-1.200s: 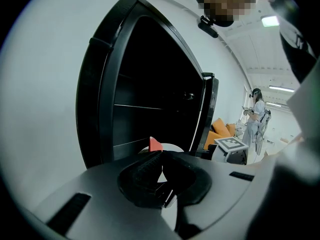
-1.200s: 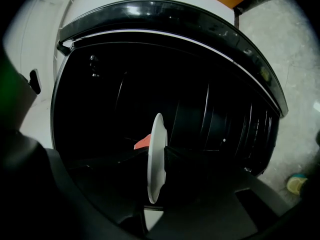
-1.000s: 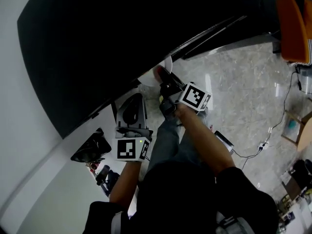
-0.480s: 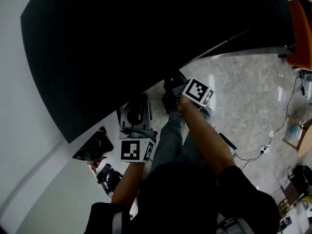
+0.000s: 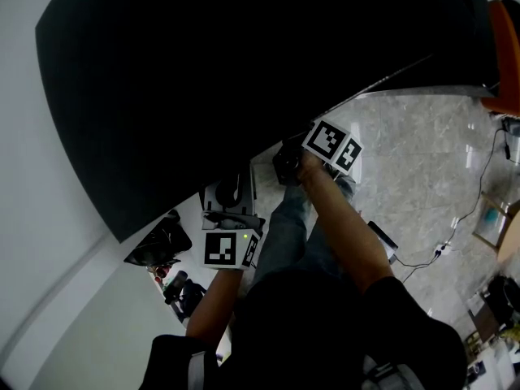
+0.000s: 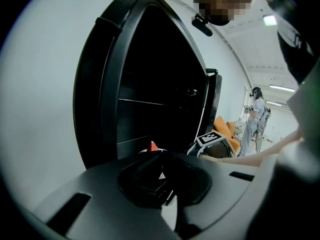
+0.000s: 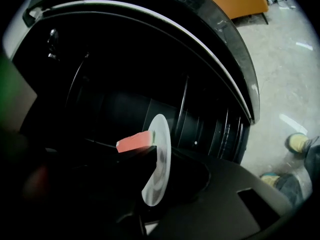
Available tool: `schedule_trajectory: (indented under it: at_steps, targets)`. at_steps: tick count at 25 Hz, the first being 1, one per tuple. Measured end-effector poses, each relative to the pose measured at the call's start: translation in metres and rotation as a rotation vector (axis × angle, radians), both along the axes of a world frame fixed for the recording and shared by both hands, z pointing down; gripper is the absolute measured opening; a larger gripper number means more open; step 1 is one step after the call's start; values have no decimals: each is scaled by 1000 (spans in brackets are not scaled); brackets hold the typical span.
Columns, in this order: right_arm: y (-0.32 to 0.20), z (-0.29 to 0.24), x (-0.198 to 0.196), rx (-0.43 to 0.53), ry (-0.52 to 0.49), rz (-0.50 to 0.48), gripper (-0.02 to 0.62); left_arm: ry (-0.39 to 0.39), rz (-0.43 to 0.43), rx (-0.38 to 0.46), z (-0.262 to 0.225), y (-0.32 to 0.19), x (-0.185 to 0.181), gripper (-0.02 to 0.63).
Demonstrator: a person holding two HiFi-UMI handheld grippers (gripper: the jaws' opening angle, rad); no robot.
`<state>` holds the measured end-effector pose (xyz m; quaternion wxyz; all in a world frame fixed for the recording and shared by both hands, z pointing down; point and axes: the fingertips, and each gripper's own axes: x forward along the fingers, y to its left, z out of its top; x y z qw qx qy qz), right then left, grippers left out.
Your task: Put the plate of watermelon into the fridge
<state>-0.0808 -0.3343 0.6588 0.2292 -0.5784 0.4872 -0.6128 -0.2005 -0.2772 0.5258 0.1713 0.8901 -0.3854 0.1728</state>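
A white plate (image 7: 161,159) carrying a red watermelon slice (image 7: 134,141) stands edge-on in the right gripper view, inside the dark open fridge (image 7: 125,84). My right gripper (image 7: 147,199) has the plate's rim between its jaws, which are opening slightly while still touching it. In the head view the right gripper (image 5: 286,159) reaches under the fridge's black top (image 5: 203,80), which hides the plate. From the left gripper view the watermelon tip (image 6: 152,145) shows past my left gripper (image 6: 159,180), which looks shut with nothing in it. It sits low by the fridge's front (image 5: 230,197).
The open fridge door (image 7: 220,49) curves along the right of the opening. An orange chair (image 5: 504,47) stands at the far right. A cable and power strip (image 5: 439,242) lie on the marble floor, a black bag (image 5: 154,246) at the left. Another person (image 6: 257,119) stands behind.
My right gripper has pushed forward under the fridge's black top. The plate, visible in the head view a second ago, is now hidden there. The left gripper has barely moved.
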Motion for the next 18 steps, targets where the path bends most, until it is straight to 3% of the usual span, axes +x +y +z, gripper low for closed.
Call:
schedule_trajectory:
  at_steps: [4, 9, 18]
  targets:
    - [-5, -9, -5, 10, 26, -30, 151, -3, 4, 1, -1, 0, 1, 9]
    - [-3, -9, -13, -24, 90, -107, 216, -7, 9, 3, -2, 2, 3, 9]
    - [23, -2, -8, -59, 92, -99, 227, -8, 17, 2, 0, 1, 3, 9]
